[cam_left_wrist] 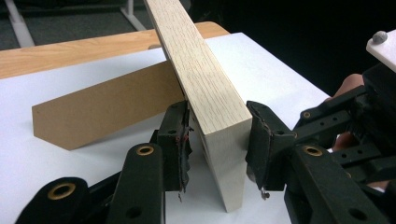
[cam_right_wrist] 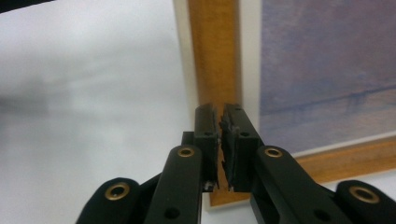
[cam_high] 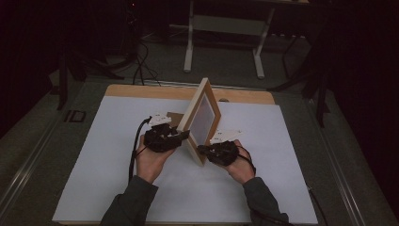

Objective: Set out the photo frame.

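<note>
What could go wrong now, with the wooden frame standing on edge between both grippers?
The light wooden picture frame stands on edge; the left gripper straddles its corner with the pads barely seated, so it could slip. The right gripper is shut against the front, perhaps pushing it over. The brown cardboard backing leans loose behind.

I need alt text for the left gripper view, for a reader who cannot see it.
Black tongs straddle the near edge of an upright light-wood picture frame on a white table. A brown backing board leans out behind the frame.
</note>
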Demonstrator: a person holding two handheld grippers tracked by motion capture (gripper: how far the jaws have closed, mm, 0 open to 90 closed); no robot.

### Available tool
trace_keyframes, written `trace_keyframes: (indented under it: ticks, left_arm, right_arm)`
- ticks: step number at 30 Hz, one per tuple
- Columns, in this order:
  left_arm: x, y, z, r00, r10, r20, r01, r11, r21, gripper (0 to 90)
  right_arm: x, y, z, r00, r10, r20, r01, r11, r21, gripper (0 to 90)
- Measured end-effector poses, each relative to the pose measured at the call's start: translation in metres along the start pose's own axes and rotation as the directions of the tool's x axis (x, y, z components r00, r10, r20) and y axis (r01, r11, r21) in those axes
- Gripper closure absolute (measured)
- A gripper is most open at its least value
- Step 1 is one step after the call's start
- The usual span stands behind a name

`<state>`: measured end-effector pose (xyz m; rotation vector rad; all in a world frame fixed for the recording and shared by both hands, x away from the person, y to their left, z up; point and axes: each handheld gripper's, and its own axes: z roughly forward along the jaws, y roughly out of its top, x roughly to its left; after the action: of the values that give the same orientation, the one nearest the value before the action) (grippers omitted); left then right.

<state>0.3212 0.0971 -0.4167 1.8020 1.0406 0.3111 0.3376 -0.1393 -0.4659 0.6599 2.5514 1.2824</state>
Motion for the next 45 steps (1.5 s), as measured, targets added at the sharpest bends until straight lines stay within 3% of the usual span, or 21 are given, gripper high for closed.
trace_keyframes:
  ticks: [12, 32, 41, 45]
  left_arm:
    - [0.006, 0.002, -0.002, 1.0, -0.007, -0.002, 0.007, 1.0, 0.005, 65.0]
    - [0.026, 0.003, -0.011, 0.9987, -0.026, 0.045, 0.025, 0.9996, 0.016, 69.3]
    - [0.034, 0.005, -0.015, 0.9971, 0.001, 0.076, -0.003, 0.9995, 0.032, 69.7]
    - [0.041, 0.005, -0.016, 0.9932, 0.027, 0.113, -0.031, 0.9991, 0.028, 69.4]
  right_arm:
    - [-0.005, -0.001, -0.004, 0.9998, 0.008, 0.021, -0.008, 1.0, -0.007, 82.3]
    - [-0.012, -0.002, -0.011, 0.9986, 0.024, 0.047, -0.023, 1.0, -0.012, 81.5]
    - [-0.017, -0.002, -0.016, 0.9972, 0.034, 0.066, -0.032, 0.999, -0.019, 80.9]
    - [-0.017, -0.003, -0.015, 0.997, 0.037, 0.067, -0.036, 0.999, -0.02, 80.8]
